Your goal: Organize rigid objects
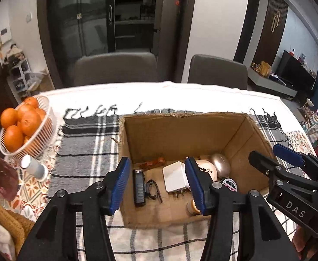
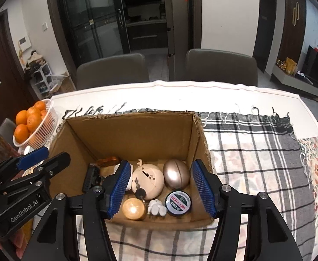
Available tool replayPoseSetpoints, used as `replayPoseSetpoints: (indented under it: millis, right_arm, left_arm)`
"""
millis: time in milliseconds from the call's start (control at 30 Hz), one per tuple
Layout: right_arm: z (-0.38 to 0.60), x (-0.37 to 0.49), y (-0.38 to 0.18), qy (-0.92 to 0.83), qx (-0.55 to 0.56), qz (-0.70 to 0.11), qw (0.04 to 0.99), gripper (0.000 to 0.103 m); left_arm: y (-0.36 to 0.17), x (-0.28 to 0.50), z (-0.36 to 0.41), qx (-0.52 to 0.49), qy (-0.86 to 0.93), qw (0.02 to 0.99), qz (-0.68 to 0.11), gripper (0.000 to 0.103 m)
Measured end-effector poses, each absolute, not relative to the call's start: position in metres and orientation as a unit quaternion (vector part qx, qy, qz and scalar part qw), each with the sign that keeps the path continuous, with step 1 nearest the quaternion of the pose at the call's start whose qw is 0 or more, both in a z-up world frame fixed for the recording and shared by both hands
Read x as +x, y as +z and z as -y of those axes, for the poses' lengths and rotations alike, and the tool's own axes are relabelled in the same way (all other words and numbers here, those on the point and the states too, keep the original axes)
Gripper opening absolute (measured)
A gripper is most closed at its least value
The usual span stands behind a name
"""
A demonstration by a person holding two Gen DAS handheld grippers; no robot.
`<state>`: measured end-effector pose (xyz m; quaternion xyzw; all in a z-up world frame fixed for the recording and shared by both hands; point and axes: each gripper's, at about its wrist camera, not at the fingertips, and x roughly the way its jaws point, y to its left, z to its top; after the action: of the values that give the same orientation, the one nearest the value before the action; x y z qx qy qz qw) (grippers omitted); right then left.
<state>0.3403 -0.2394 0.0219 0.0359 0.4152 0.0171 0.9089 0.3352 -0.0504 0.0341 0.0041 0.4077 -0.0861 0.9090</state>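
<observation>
Cardboard box [image 2: 137,134] sits open-topped on plaid cloth [image 2: 256,152]. Basket of oranges [image 1: 26,128] well left of box. L gripper [image 1: 156,184] above box's near-left part, jaws spread wide, holding nothing. R gripper [image 2: 160,187] above box's near-right part, likewise wide apart, empty. Inside box: white charger [image 1: 176,179], beige round toy [image 2: 148,181], metallic egg [image 2: 176,174], green-rimmed tin [image 2: 178,203], black device [image 1: 139,190].
</observation>
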Motion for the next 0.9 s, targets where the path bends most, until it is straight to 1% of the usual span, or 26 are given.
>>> replayPoseSetpoints:
  millis: [133,200,267,367,433,533,667,733,767,800,900]
  right_arm:
    - [0.24,0.321,0.033,0.011,0.039,-0.399,0.916,0.061]
    - [0.239,0.309,0.04,0.005,0.04,-0.389,0.92,0.062]
    - [0.237,0.296,0.047,-0.002,0.037,-0.377,0.925,0.068]
    - [0.233,0.275,0.06,-0.014,0.027,-0.351,0.936,0.073]
    - [0.229,0.261,0.067,-0.021,0.019,-0.338,0.941,0.078]
    - [0.226,0.237,0.076,-0.029,0.014,-0.315,0.948,0.08]
    - [0.223,0.208,0.081,-0.033,0.013,-0.296,0.955,0.086]
    - [0.224,0.197,0.08,-0.033,0.015,-0.291,0.956,0.087]
    - [0.224,0.19,0.08,-0.032,0.017,-0.287,0.957,0.089]
    - [0.225,0.184,0.08,-0.033,0.019,-0.285,0.958,0.089]
    - [0.227,0.165,0.079,-0.039,0.026,-0.274,0.961,0.093]
  left_arm:
    - [0.048,0.316,0.047,0.008,-0.082,0.919,-0.385,0.056]
    - [0.055,0.304,0.044,0.006,-0.081,0.923,-0.376,0.059]
    - [0.062,0.291,0.042,0.011,-0.073,0.929,-0.363,0.061]
    - [0.069,0.271,0.037,0.018,-0.06,0.936,-0.346,0.068]
    - [0.071,0.259,0.034,0.019,-0.055,0.94,-0.335,0.069]
    - [0.075,0.238,0.028,0.014,-0.048,0.947,-0.316,0.073]
    - [0.081,0.207,0.024,0.017,-0.036,0.957,-0.287,0.085]
    - [0.083,0.193,0.023,0.017,-0.035,0.96,-0.277,0.09]
    - [0.085,0.185,0.022,0.018,-0.032,0.962,-0.27,0.095]
    - [0.086,0.177,0.022,0.021,-0.027,0.964,-0.264,0.098]
    - [0.088,0.156,0.023,0.032,-0.014,0.969,-0.243,0.103]
